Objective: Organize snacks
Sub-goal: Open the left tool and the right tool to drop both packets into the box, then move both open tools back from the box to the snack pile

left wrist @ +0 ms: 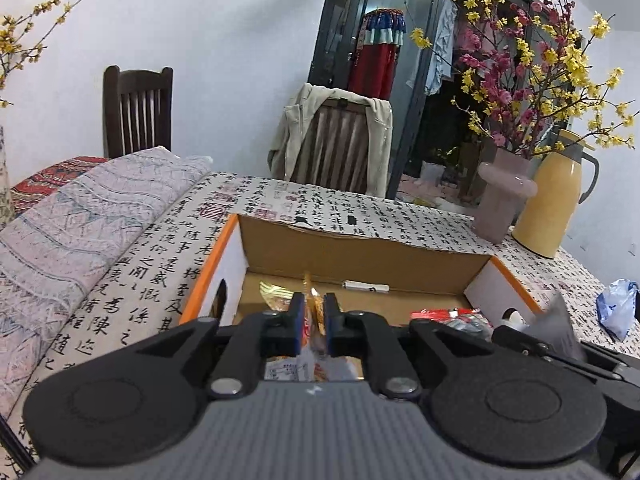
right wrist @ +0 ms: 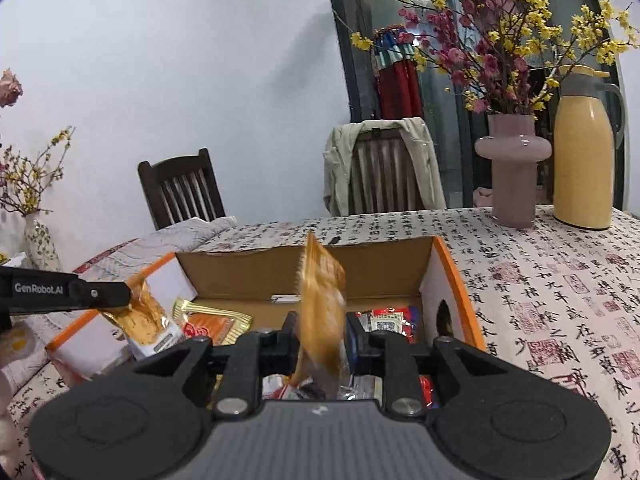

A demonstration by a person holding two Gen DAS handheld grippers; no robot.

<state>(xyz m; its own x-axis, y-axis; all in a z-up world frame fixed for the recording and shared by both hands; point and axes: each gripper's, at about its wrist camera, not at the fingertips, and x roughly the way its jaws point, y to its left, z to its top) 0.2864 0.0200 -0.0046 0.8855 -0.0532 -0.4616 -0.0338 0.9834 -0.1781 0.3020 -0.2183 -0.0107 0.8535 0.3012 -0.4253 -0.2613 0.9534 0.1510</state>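
Right wrist view: the right gripper (right wrist: 322,330) is clenched on an orange snack packet (right wrist: 322,300) that stands upright over the open cardboard box (right wrist: 450,280) on the bench (right wrist: 540,280). Further left, the left gripper (right wrist: 130,294) grasps a second amber packet (right wrist: 146,322) at the box's left side. Red-wrapped snacks (right wrist: 394,318) lie inside the box.

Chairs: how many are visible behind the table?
2. A bare dark wooden chair stands at the left, and a chair draped with a beige jacket stands near the glass door.
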